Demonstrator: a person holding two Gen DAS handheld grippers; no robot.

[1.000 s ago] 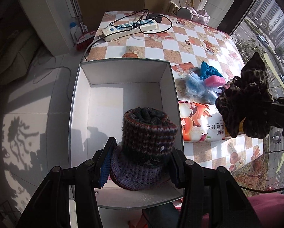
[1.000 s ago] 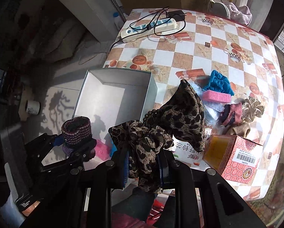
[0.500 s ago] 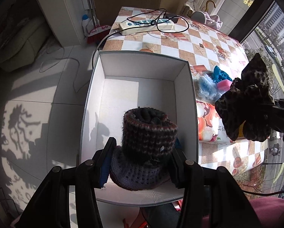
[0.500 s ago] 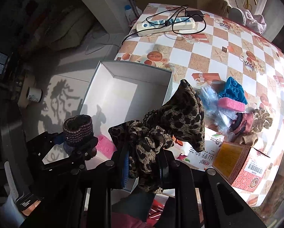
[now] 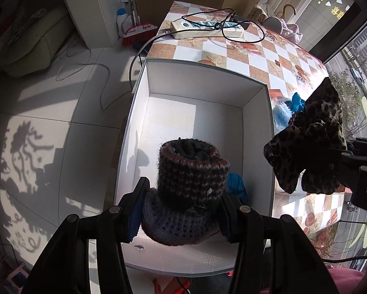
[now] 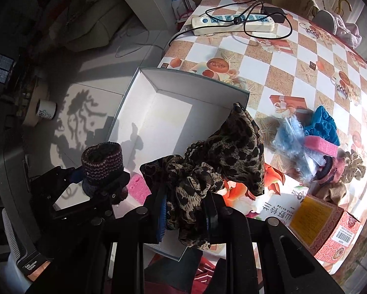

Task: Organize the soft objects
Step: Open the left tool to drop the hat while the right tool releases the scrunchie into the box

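My left gripper [image 5: 182,210] is shut on a dark knitted hat [image 5: 189,183] and holds it over the near end of the open white box [image 5: 257,127]. The hat also shows in the right wrist view [image 6: 102,164]. My right gripper [image 6: 185,210] is shut on a leopard-print cloth [image 6: 222,156], just right of the box's right wall; the cloth also shows in the left wrist view [image 5: 310,147]. Inside the box lie a blue soft item [image 5: 237,186] and a pink sponge [image 6: 138,183].
The box [image 6: 144,103] overhangs the checkered table's [image 6: 257,56] left edge. On the table lie a pile of soft items [image 6: 313,134], a printed paper pack [image 6: 269,203], an orange carton [image 6: 323,218] and a power strip with cables [image 6: 232,22]. Tiled floor [image 5: 48,127] lies left.
Both grippers have moved left and forward with their loads. The hat is now further over the box, and the leopard cloth has come closer to the box's right wall.
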